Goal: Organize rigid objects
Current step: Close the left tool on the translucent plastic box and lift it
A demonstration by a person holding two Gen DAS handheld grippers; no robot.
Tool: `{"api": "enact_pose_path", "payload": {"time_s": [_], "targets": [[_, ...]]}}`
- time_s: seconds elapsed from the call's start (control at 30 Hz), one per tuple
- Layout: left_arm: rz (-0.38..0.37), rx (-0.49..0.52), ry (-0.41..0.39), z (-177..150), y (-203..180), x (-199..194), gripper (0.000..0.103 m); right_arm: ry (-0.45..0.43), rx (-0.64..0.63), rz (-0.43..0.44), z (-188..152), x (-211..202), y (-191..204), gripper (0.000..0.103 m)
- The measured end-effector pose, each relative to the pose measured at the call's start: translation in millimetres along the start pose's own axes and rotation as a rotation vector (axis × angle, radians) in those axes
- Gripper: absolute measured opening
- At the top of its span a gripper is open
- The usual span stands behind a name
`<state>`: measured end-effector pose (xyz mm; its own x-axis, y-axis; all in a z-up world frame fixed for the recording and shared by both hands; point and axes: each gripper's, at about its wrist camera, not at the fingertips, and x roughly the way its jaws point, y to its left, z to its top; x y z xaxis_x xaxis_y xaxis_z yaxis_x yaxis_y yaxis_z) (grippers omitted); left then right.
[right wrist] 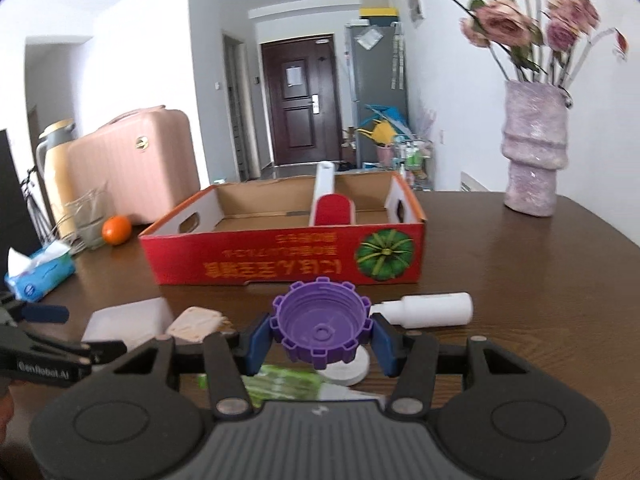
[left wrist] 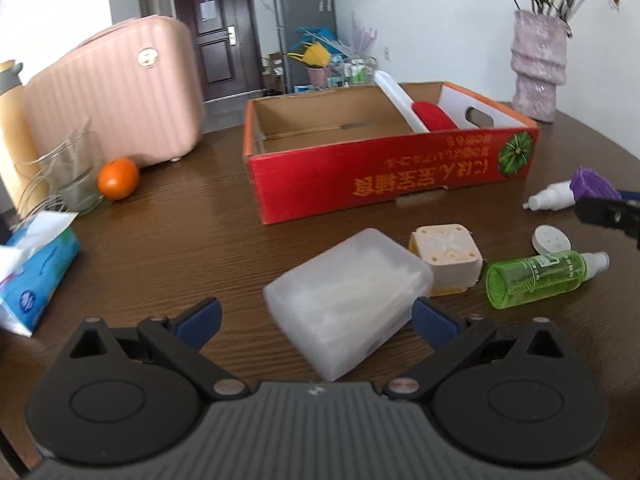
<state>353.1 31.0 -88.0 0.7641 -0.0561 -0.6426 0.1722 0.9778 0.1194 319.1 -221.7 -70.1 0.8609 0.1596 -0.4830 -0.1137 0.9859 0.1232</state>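
Left wrist view: the left gripper (left wrist: 316, 316) is seen with its jaws set wide. A translucent plastic box (left wrist: 348, 300) lies between the blue pads (left wrist: 200, 322), tilted on the wooden table (left wrist: 192, 240); the right-hand pad is close against the box edge, the left-hand pad stands apart from it, and no grip is made. Just beyond the box, to the right, a cream square container (left wrist: 446, 258) is found, and further right a green spray bottle (left wrist: 540, 276) lies on its side with a white round lid (left wrist: 552, 239) behind it. Ahead of the tool, a red cardboard box (left wrist: 384, 160) stands open, with a white-and-red item (left wrist: 420, 112) inside at its right end. At the far right edge the other gripper is partly seen.

Right wrist view: the right gripper (right wrist: 320, 336) is closed narrowly on a purple toothed cap (right wrist: 320, 326), held between both pads with its hollow side facing the camera. Just beyond, to the right, a white bottle (right wrist: 428, 310) lies on the table. The red cardboard box is located straight ahead. Below the jaws, the green spray bottle and the white round lid are partly hidden.
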Motion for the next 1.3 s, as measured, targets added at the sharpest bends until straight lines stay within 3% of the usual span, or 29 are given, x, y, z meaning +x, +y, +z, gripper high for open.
{"api": "enact_pose_path", "payload": {"time_s": [0.13,0.5,0.7,0.83,0.97,1.03,1.2,1.3], "targets": [[-0.003,0.028,-0.003,6.3,-8.4,15.5,0.103,0.009,0.011,0.0,-4.4,6.3,-4.2,0.052],[-0.04,-0.027,0.021,7.4,-3.3,37.3,0.103,0.029,0.009,-0.004,-10.0,13.9,-4.5,0.052],[-0.035,-0.015,0.011,4.0,-7.3,34.8,0.095,0.031,0.002,-0.01,-12.0,14.6,-3.4,0.052],[-0.029,-0.037,0.002,0.8,-8.0,26.3,0.081,0.026,-0.001,-0.011,-12.7,13.5,-2.7,0.052],[-0.033,-0.043,-0.005,-5.0,-12.6,14.9,0.074,0.024,0.001,-0.008,-12.5,12.2,-2.7,0.052],[-0.027,-0.042,-0.006,-6.8,-15.4,12.4,0.076,0.021,0.001,-0.006,-12.3,11.3,-2.4,0.052],[0.001,-0.069,-0.022,-4.8,-14.6,13.1,0.093,0.019,-0.004,-0.006,-12.8,10.7,-1.4,0.052],[0.006,-0.092,-0.038,-1.3,-13.7,15.8,0.095,0.022,-0.007,-0.01,-13.4,11.6,-0.3,0.052]]}}
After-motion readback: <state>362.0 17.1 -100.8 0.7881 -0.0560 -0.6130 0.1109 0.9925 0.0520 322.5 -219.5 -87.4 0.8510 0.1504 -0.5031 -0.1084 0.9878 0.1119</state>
